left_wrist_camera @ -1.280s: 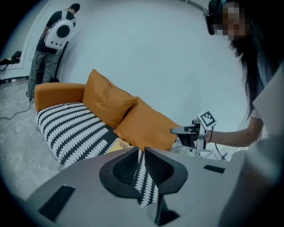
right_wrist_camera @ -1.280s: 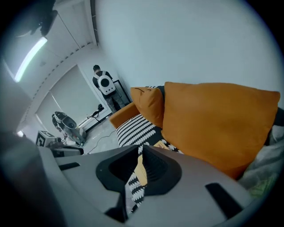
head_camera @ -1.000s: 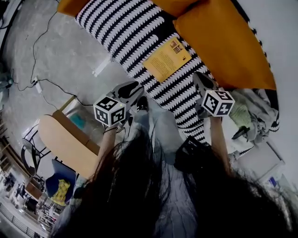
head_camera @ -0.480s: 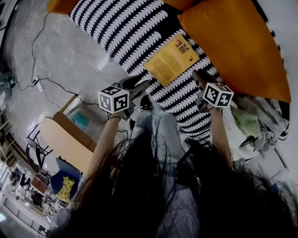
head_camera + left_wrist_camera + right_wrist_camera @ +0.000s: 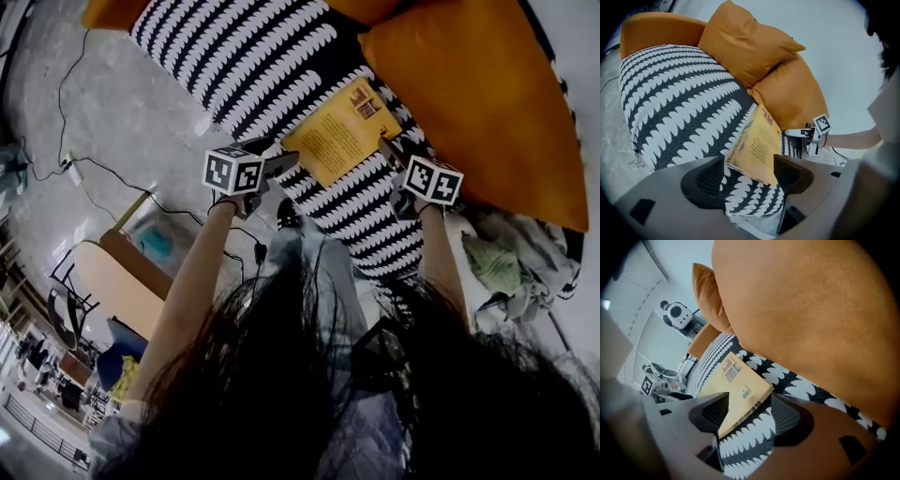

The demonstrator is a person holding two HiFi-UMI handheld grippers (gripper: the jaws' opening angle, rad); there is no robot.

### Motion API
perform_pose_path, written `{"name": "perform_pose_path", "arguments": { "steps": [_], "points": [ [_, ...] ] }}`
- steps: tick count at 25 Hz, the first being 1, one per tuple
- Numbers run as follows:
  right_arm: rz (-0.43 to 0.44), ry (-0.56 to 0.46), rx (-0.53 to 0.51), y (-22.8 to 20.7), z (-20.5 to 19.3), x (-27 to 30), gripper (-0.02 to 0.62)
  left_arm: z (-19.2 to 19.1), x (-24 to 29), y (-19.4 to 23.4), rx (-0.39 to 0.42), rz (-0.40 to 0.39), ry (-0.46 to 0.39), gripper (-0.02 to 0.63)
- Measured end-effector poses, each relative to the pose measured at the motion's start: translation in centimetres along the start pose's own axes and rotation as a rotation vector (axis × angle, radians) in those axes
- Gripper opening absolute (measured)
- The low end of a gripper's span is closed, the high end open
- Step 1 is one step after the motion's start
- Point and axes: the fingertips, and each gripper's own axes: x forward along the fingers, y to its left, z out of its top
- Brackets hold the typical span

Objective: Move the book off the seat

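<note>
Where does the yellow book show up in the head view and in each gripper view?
Head view: the yellow book lies just above centre, on the patterned seat.
Left gripper view: the book sits just below centre, angled up to the right.
Right gripper view: the book sits low, left of centre.
Shared landmark: the orange cushion right beside the book.

Book (image 5: 343, 133) yellow — seat (image 5: 253, 61) black with white leaf-like rows; cushion (image 5: 478, 103) orange; floor (image 5: 122, 112) grey.

One book (image 5: 345, 131), two cushions (image 5: 745, 47) (image 5: 792, 98), two tools (image 5: 281, 163) (image 5: 390, 150)
</note>
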Motion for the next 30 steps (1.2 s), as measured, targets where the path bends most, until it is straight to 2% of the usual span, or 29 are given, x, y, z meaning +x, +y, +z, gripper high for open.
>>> {"name": "perform_pose_path", "arguments": {
  "steps": [5, 11, 15, 17, 19, 25, 30],
  "points": [
    [0.001, 0.016, 0.039, -0.9, -0.7, 1.8, 0.272, -1.3, 2.5, 1.2, -0.009, -0.009, 0.073, 0.325],
    [0.013, 0.013, 0.095, -0.1, 0.3, 2.8, 0.272, -1.5, 3.8, 1.0, -0.091, -0.049, 0.092, 0.325],
    [0.001, -0.004, 0.108, 0.6, 0.8, 2.6, 0.270, -1.1, 3.9, 1.5, -0.122, -0.029, 0.120, 0.324],
    [0.017, -0.010, 0.158, 0.8, 0.7, 2.3, 0.268, -0.9, 3.8, 1.3, -0.141, -0.025, 0.135, 0.322],
    [0.029, -0.018, 0.226, 0.9, 0.7, 1.9, 0.220, -0.7, 3.9, 0.7, -0.153, -0.042, 0.144, 0.321],
    [-0.020, -0.073, 0.313, 1.9, -0.4, 1.0, 0.194, -1.3, 2.5, 0.2, -0.118, -0.078, 0.197, 0.307],
    [-0.029, -0.131, 0.337, 1.8, -1.5, -2.5, 0.187, -2.6, 1.4, -3.0, -0.068, -0.125, 0.164, 0.282]
  ]
}}
